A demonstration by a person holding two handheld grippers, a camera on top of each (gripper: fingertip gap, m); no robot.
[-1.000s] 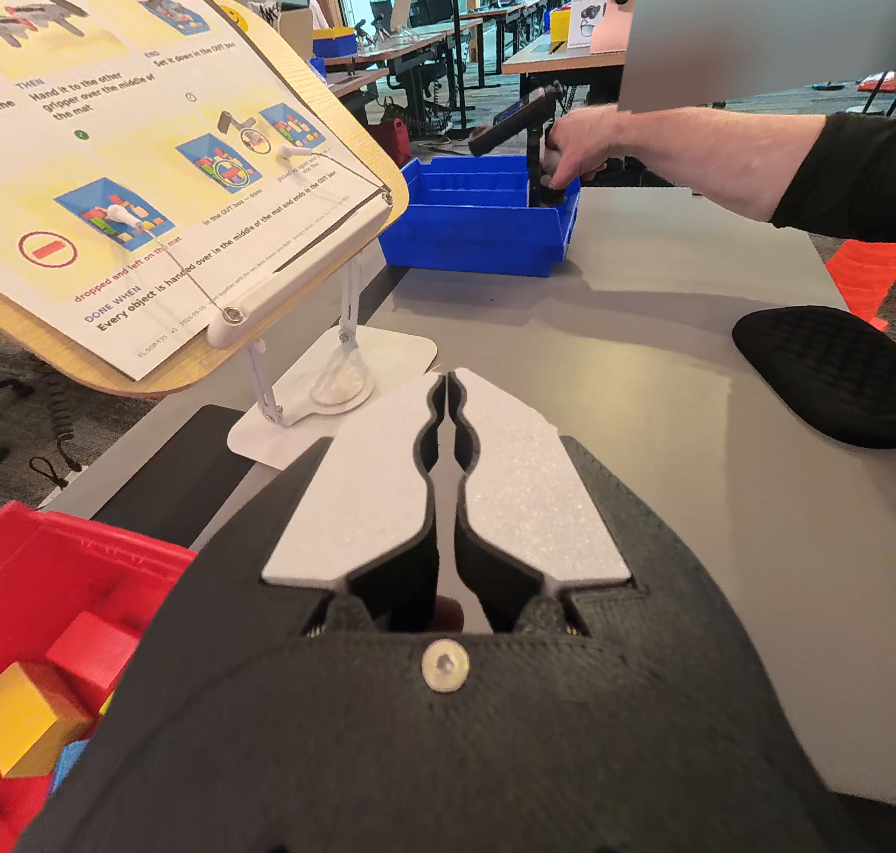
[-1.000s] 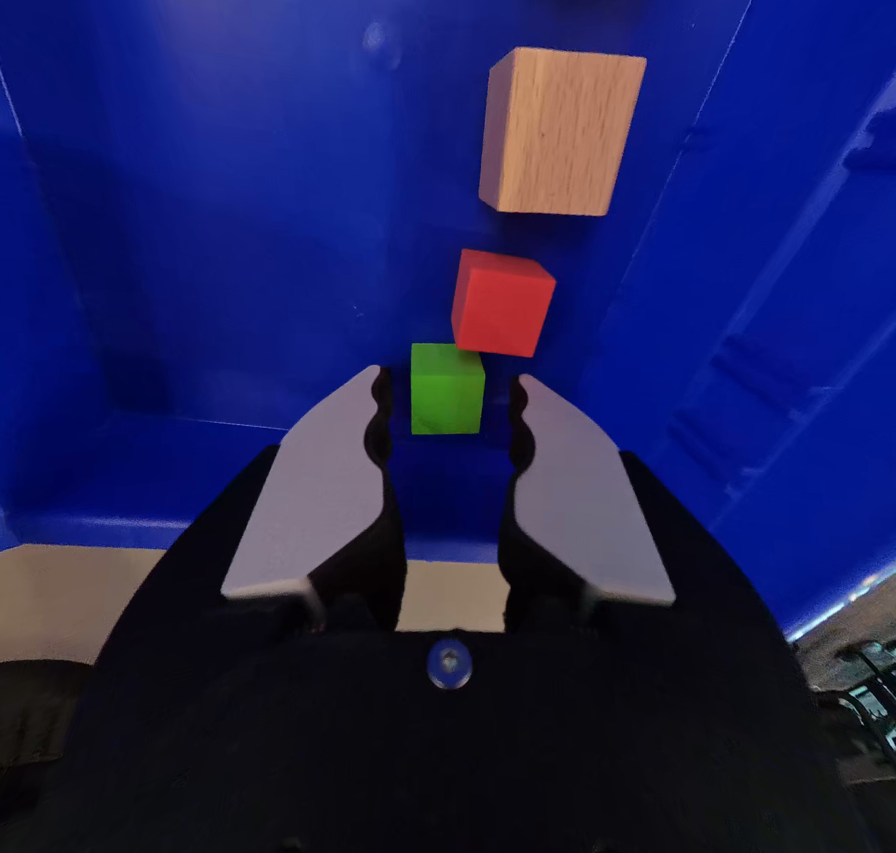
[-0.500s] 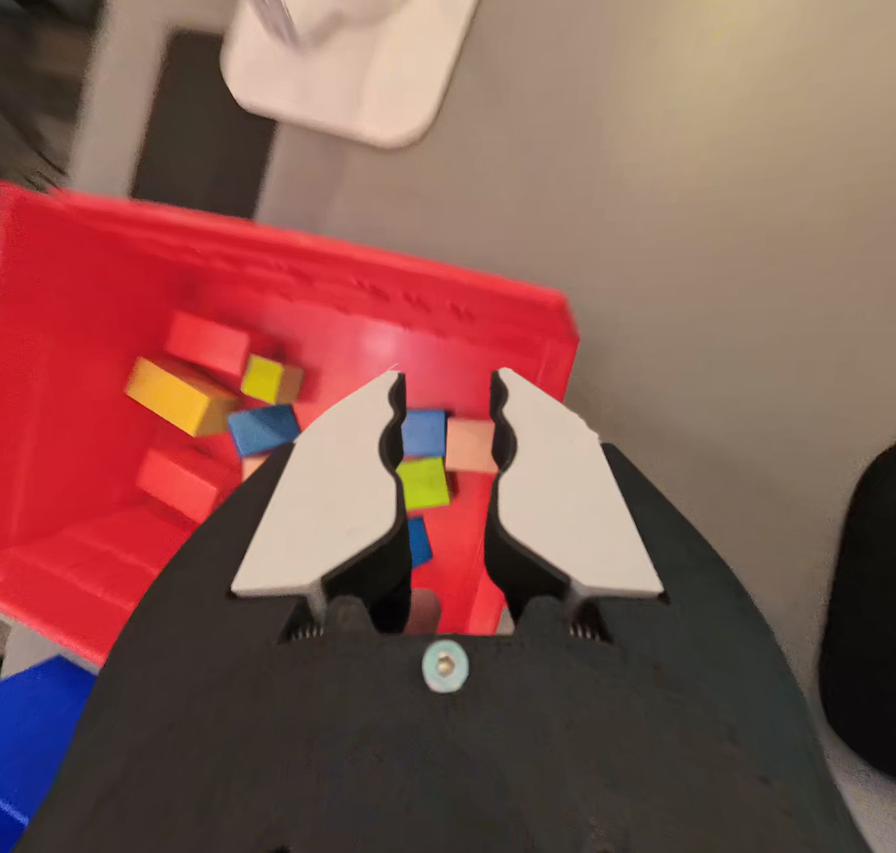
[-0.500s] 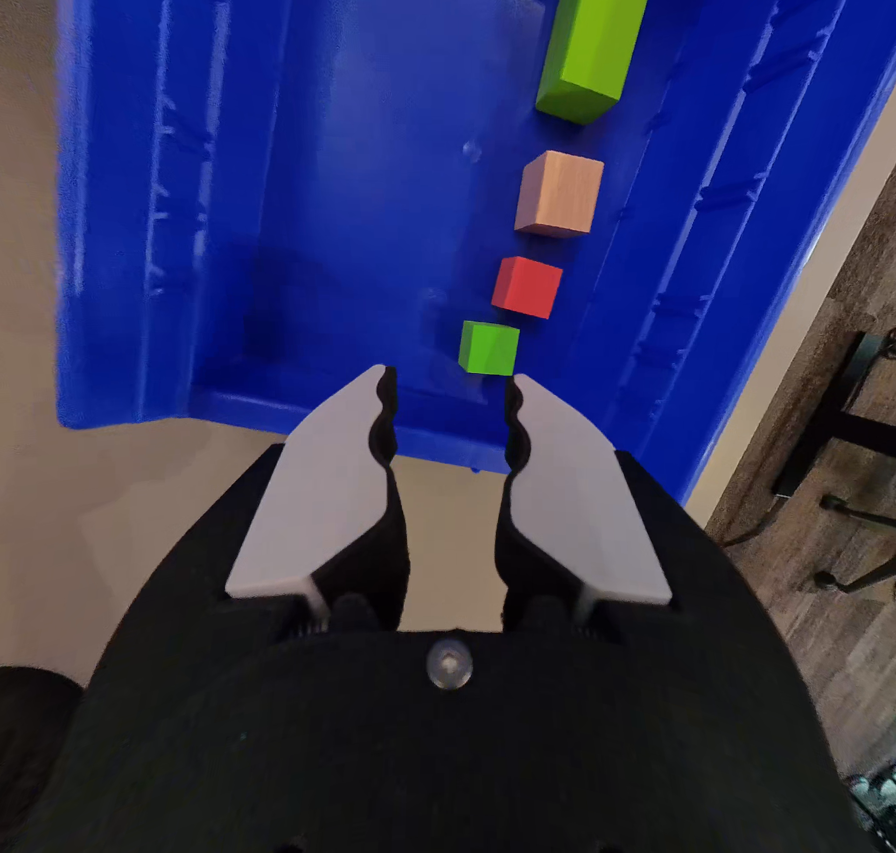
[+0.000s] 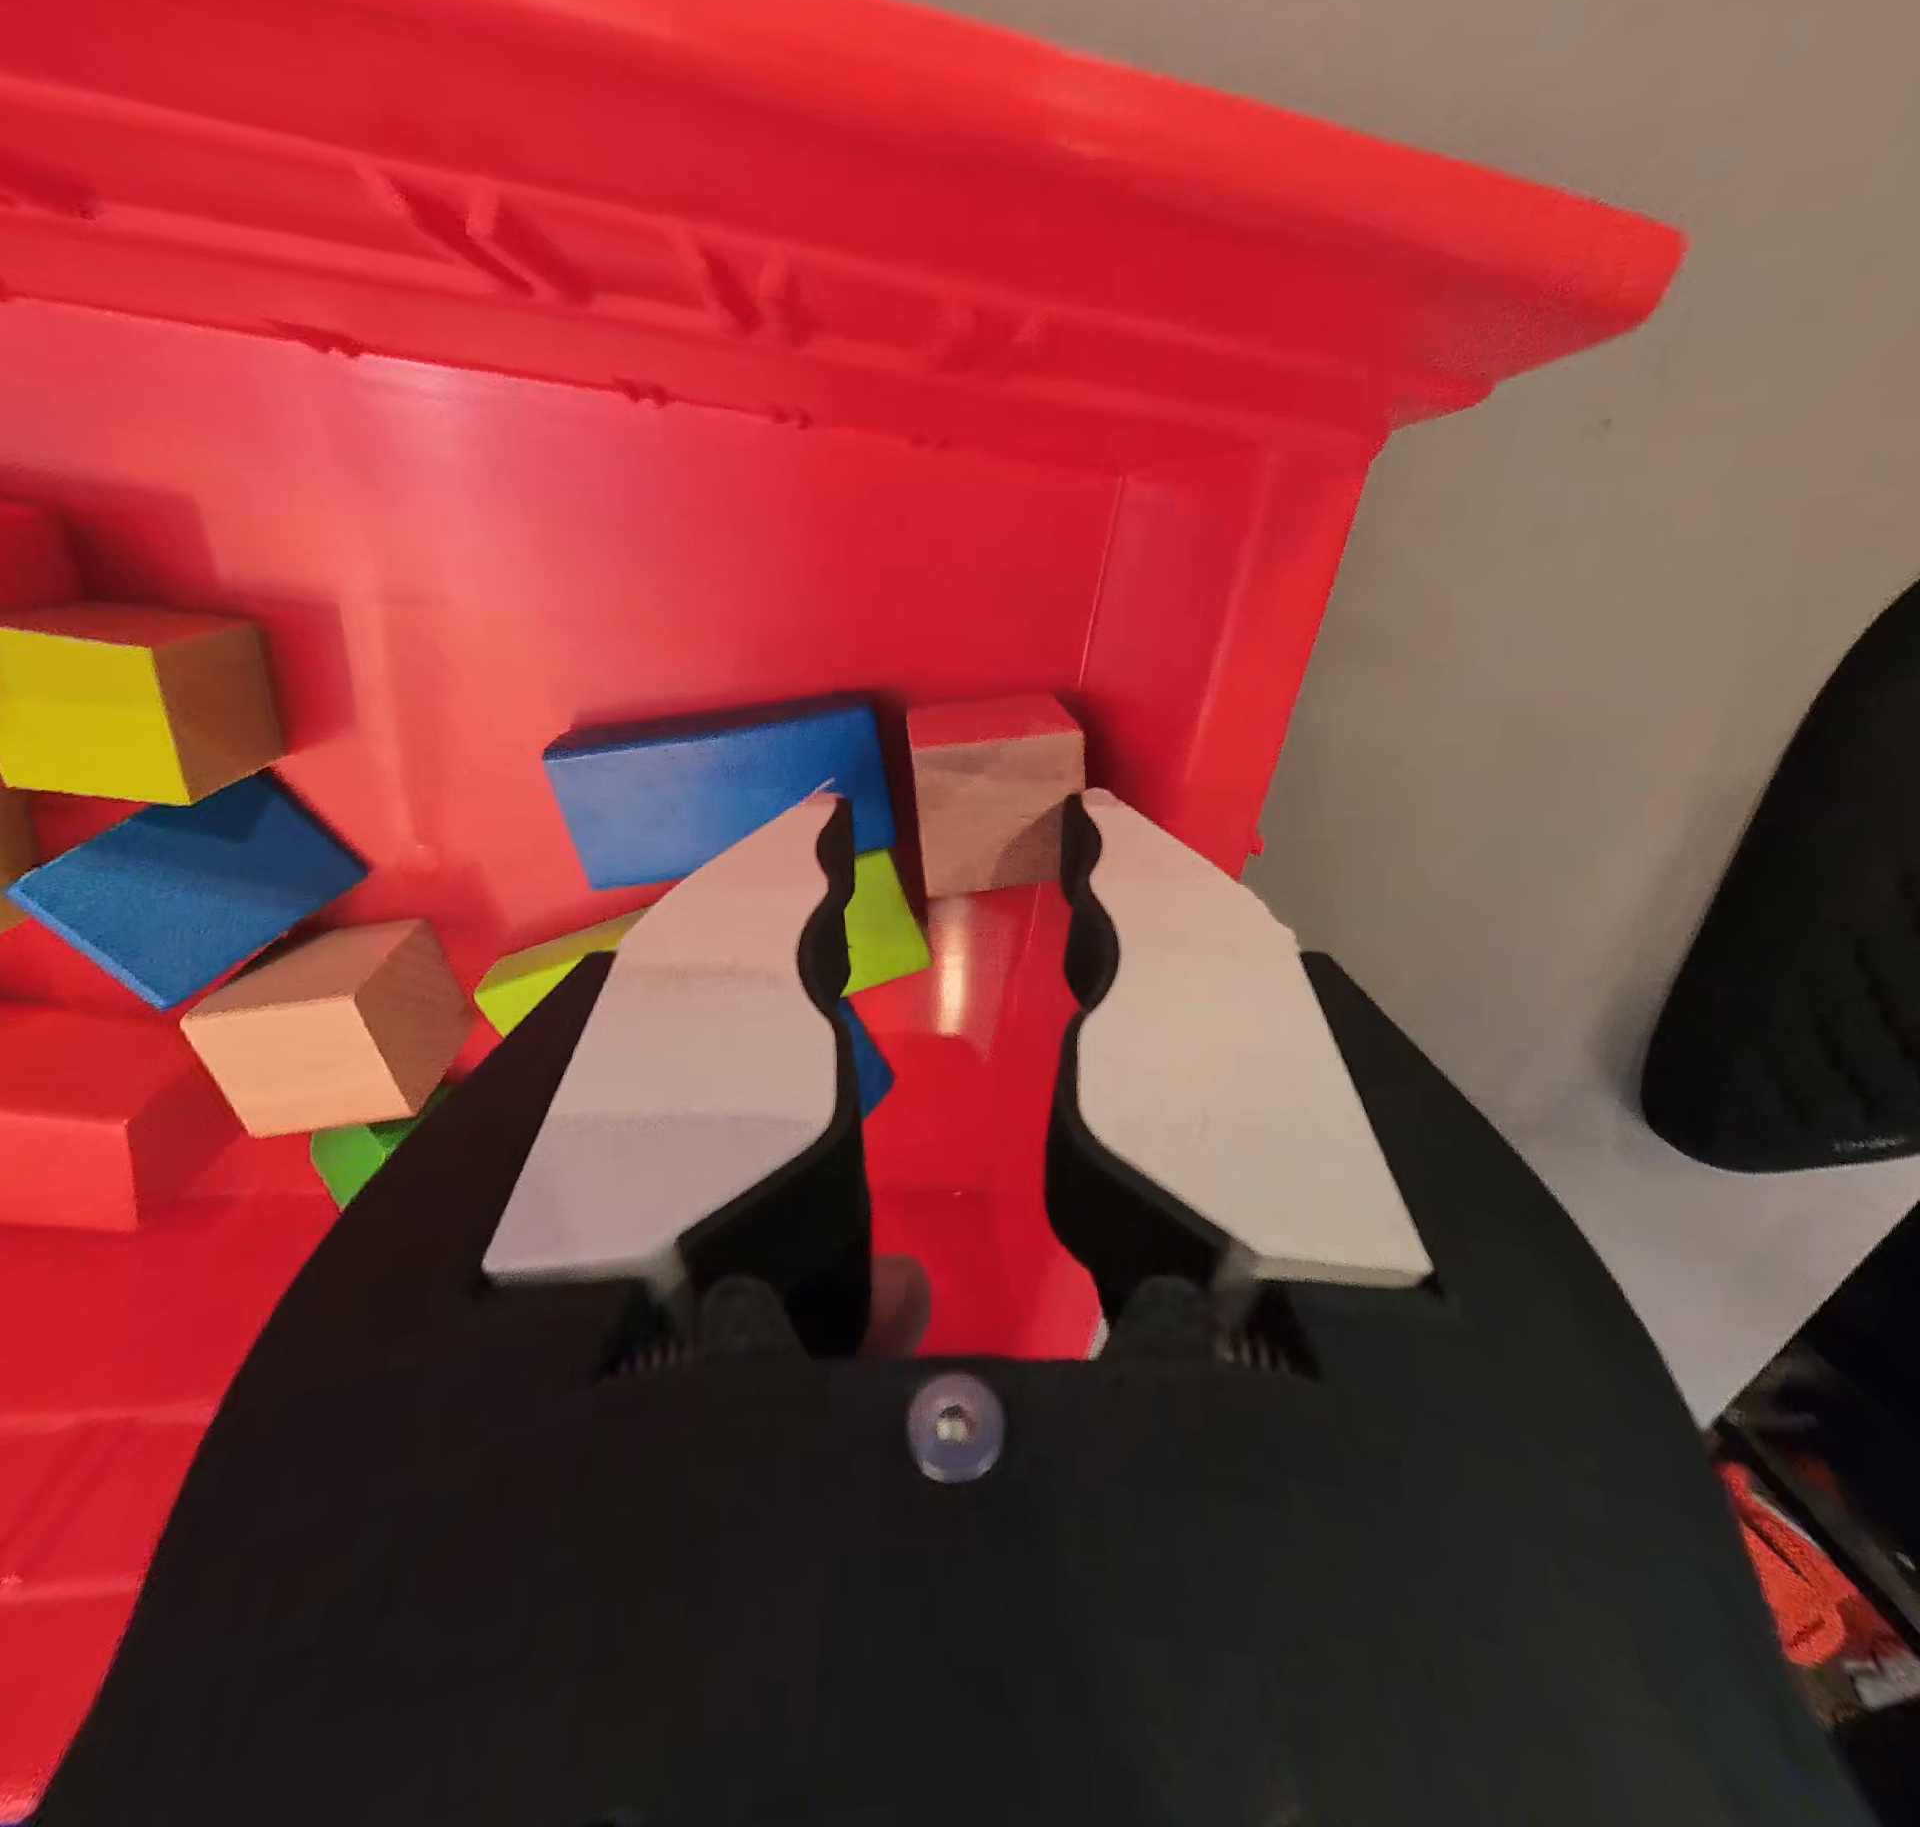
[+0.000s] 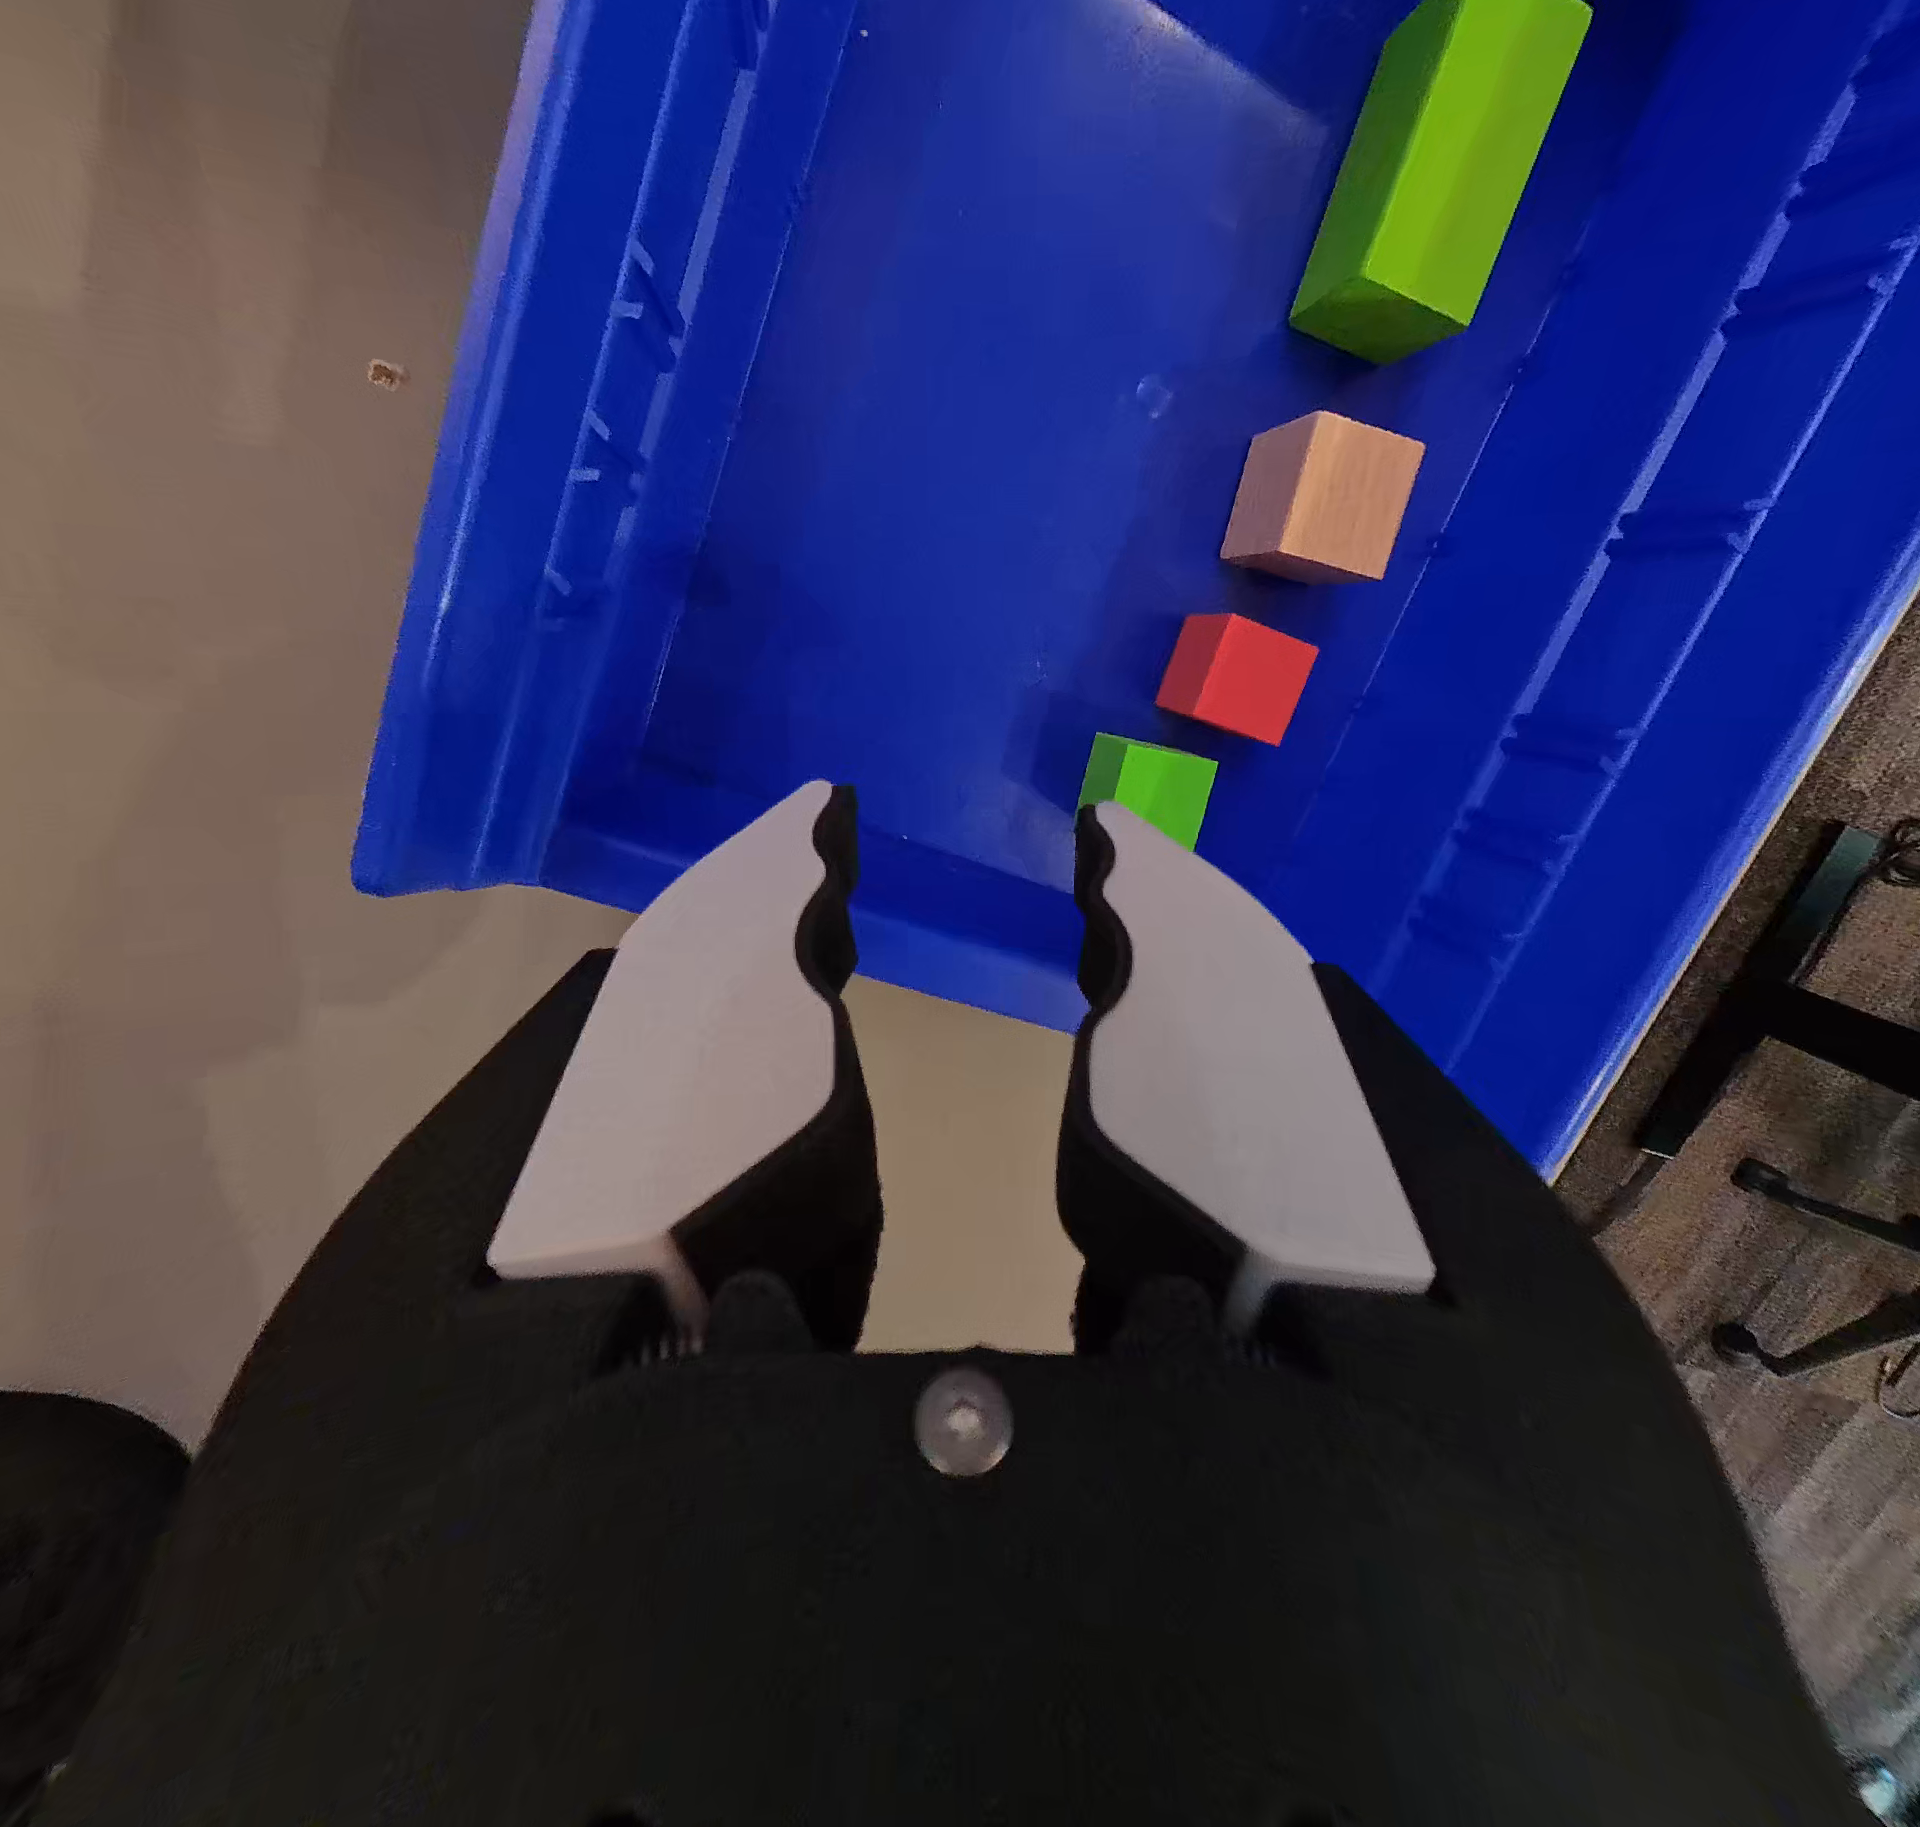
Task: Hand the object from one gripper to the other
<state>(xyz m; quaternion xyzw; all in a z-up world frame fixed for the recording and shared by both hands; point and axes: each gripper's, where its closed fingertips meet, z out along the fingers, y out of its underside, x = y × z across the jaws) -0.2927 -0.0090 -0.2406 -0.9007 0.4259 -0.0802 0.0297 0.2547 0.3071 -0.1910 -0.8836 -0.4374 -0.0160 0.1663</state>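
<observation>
Hovering with jaws apart and empty over the red bin point(image 5: 1195, 572), the left hand-held gripper point(image 5: 956, 821) lines up on a red-topped wooden block point(image 5: 992, 790), while the right hand-held gripper point(image 6: 956, 821), likewise apart and empty, sits above the blue bin point(image 6: 935, 427).

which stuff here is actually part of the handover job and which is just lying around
Part of the job:
- left gripper, open over the red bin
- wooden blocks in it, e.g. blue block
- right gripper, open
- blue bin with green cube

Lying about:
- black pad
- grey table
</observation>
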